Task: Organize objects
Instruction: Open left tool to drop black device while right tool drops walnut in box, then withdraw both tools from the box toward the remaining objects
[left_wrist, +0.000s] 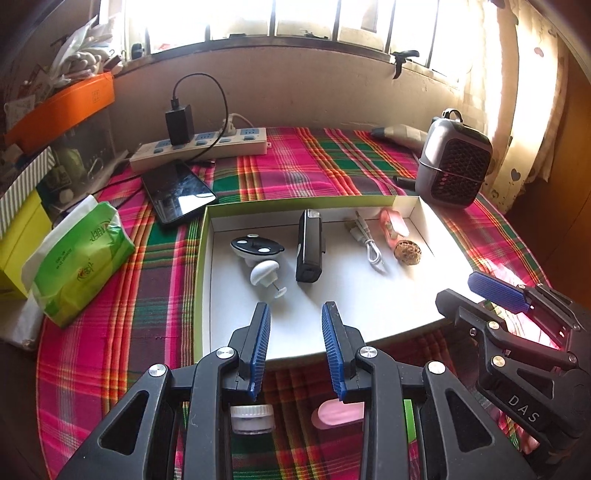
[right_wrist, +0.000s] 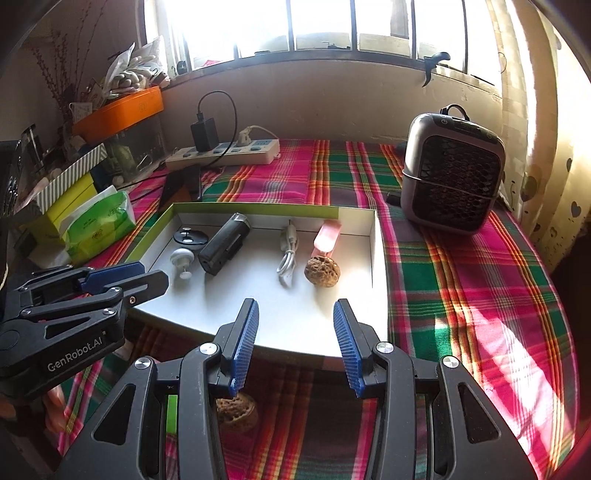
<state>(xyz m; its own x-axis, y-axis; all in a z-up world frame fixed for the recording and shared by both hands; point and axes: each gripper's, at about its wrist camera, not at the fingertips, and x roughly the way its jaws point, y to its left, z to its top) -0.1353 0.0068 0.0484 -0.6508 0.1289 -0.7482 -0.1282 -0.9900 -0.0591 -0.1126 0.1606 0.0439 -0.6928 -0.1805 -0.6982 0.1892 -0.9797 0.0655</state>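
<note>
A shallow white tray with a green rim (left_wrist: 205, 236) (right_wrist: 375, 236) lies on the plaid cloth. In it are a black oval disc (left_wrist: 256, 246), a white knob (left_wrist: 264, 275), a black torch (left_wrist: 309, 245) (right_wrist: 223, 248), a white cable (left_wrist: 371, 247) (right_wrist: 287, 258), a pink clip (left_wrist: 393, 227) (right_wrist: 327, 238) and a walnut (left_wrist: 405, 251) (right_wrist: 321, 270). My left gripper (left_wrist: 295, 349) is open and empty over the tray's near edge. My right gripper (right_wrist: 293, 347) is open and empty, to its right. Below them on the cloth lie a small white-capped jar (left_wrist: 252, 417), a pink piece (left_wrist: 338, 413) and a second walnut (right_wrist: 236, 411).
A grey heater (left_wrist: 454, 158) (right_wrist: 452, 177) stands at the back right. A power strip with a black charger (left_wrist: 199, 146), a phone (left_wrist: 177, 192), a green tissue pack (left_wrist: 83, 258) and stacked boxes (left_wrist: 22, 221) crowd the left side. A wall and window close the back.
</note>
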